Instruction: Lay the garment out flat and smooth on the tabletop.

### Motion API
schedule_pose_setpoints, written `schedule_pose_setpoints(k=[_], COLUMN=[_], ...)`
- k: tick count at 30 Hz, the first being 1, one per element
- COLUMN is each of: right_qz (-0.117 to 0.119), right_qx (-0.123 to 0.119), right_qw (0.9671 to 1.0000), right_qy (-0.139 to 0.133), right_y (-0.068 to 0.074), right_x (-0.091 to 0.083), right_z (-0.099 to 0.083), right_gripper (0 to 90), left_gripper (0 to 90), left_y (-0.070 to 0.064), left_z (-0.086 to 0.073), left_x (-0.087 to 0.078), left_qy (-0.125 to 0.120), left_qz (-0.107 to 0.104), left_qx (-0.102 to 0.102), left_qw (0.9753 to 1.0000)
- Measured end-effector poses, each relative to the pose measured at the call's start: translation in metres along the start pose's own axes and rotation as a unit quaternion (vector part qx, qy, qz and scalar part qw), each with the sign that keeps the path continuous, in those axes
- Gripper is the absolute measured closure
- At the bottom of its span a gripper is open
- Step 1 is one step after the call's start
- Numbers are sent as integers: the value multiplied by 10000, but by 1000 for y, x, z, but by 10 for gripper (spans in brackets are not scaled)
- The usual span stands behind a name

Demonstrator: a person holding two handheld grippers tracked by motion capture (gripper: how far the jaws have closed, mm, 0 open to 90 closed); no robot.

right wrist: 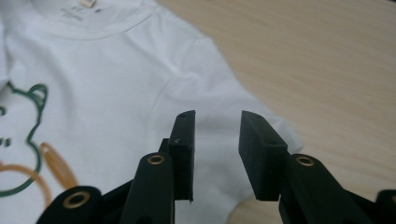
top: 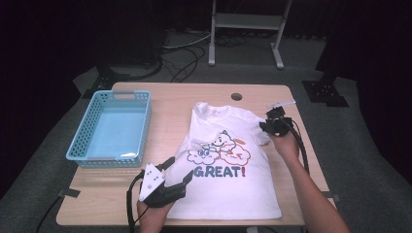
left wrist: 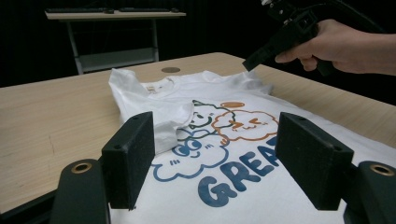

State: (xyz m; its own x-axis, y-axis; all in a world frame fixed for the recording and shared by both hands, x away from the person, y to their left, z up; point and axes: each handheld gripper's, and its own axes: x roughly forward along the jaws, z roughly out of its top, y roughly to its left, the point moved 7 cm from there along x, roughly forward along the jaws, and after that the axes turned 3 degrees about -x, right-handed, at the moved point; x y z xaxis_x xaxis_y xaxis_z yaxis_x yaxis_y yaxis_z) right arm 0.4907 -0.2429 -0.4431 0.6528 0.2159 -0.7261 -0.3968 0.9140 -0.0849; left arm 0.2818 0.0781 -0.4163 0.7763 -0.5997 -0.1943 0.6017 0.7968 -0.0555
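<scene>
A white T-shirt [top: 228, 194] with a cloud print and the word GREAT! lies flat, front up, on the wooden table [top: 170, 104]. My left gripper [top: 180, 168] hovers open at the shirt's lower left edge; in the left gripper view its jaws [left wrist: 217, 130] stand wide apart over the print, and the shirt's [left wrist: 163, 91] near sleeve is folded inward. My right gripper [top: 267, 124] is at the shirt's right sleeve. In the right gripper view its jaws [right wrist: 217, 116] stand slightly apart just above that sleeve [right wrist: 219, 93], gripping nothing.
A light blue plastic basket [top: 77, 141] stands on the table's left side with nothing in it. A round cable hole [top: 236, 96] sits near the far edge. A metal rack [top: 245, 22] stands on the floor behind the table.
</scene>
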Motion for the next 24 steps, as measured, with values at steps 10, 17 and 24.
schedule_pose_setpoints(k=[10, 17, 24], right_qz=[412, 321, 235], right_qx=[-109, -41, -17], right_qw=[9979, 9983, 9989], right_qy=[490, 495, 402], right_y=[22, 13, 5], right_x=[7, 9, 4], right_z=[-30, -39, -38], right_gripper=[687, 687, 643], left_gripper=[281, 282, 282], left_y=[-5, -5, -6], left_z=[1, 3, 3], left_x=[0, 0, 0], left_qy=[-11, -52, -56], left_qz=[-60, -65, -86], left_qx=[16, 13, 34], left_qw=[10000, 10000, 9999])
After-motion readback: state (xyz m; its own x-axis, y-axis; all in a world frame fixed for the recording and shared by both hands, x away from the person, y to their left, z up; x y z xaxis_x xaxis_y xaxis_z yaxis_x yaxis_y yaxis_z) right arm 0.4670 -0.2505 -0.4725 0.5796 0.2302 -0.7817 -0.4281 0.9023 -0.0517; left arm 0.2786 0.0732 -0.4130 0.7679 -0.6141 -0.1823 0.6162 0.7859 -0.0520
